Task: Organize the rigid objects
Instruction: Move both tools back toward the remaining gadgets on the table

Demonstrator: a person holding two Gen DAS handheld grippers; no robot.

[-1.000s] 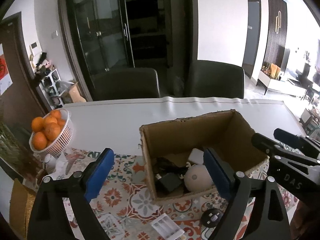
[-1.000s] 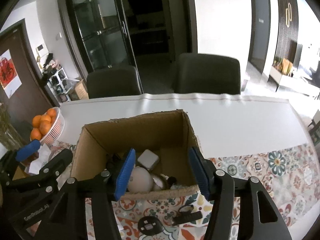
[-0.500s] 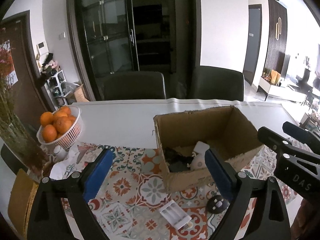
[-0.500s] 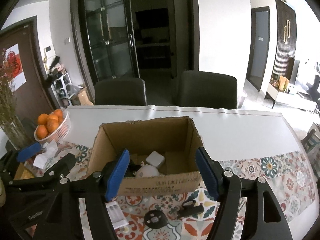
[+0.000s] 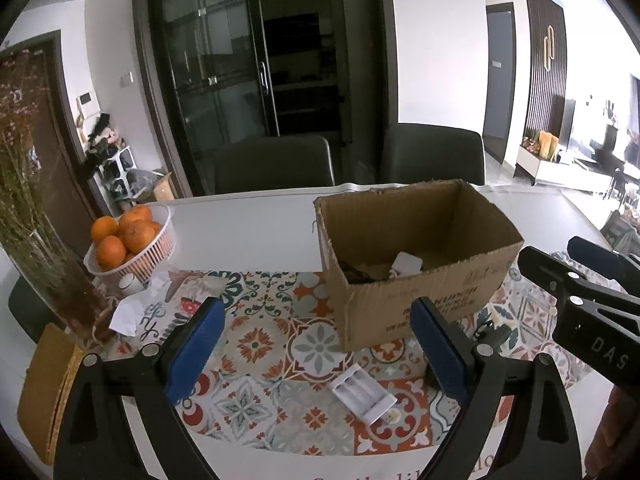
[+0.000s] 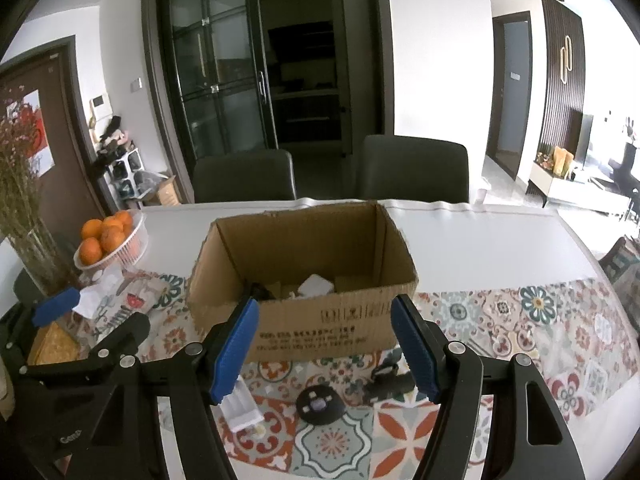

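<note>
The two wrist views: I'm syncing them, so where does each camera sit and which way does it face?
Left wrist: on the left gripper, tilted down at the cardboard box from its left; open jaws and the right gripper show.
Right wrist: on the right gripper, facing the box squarely; open jaws and the left gripper show.
Shared: box, white battery case, orange basket.

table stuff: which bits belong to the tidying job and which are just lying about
Job:
cardboard box, partly filled
white battery charger
round black disc
black clip-like item

Lying about:
basket of oranges
vase of dried stems
crumpled tissue
</note>
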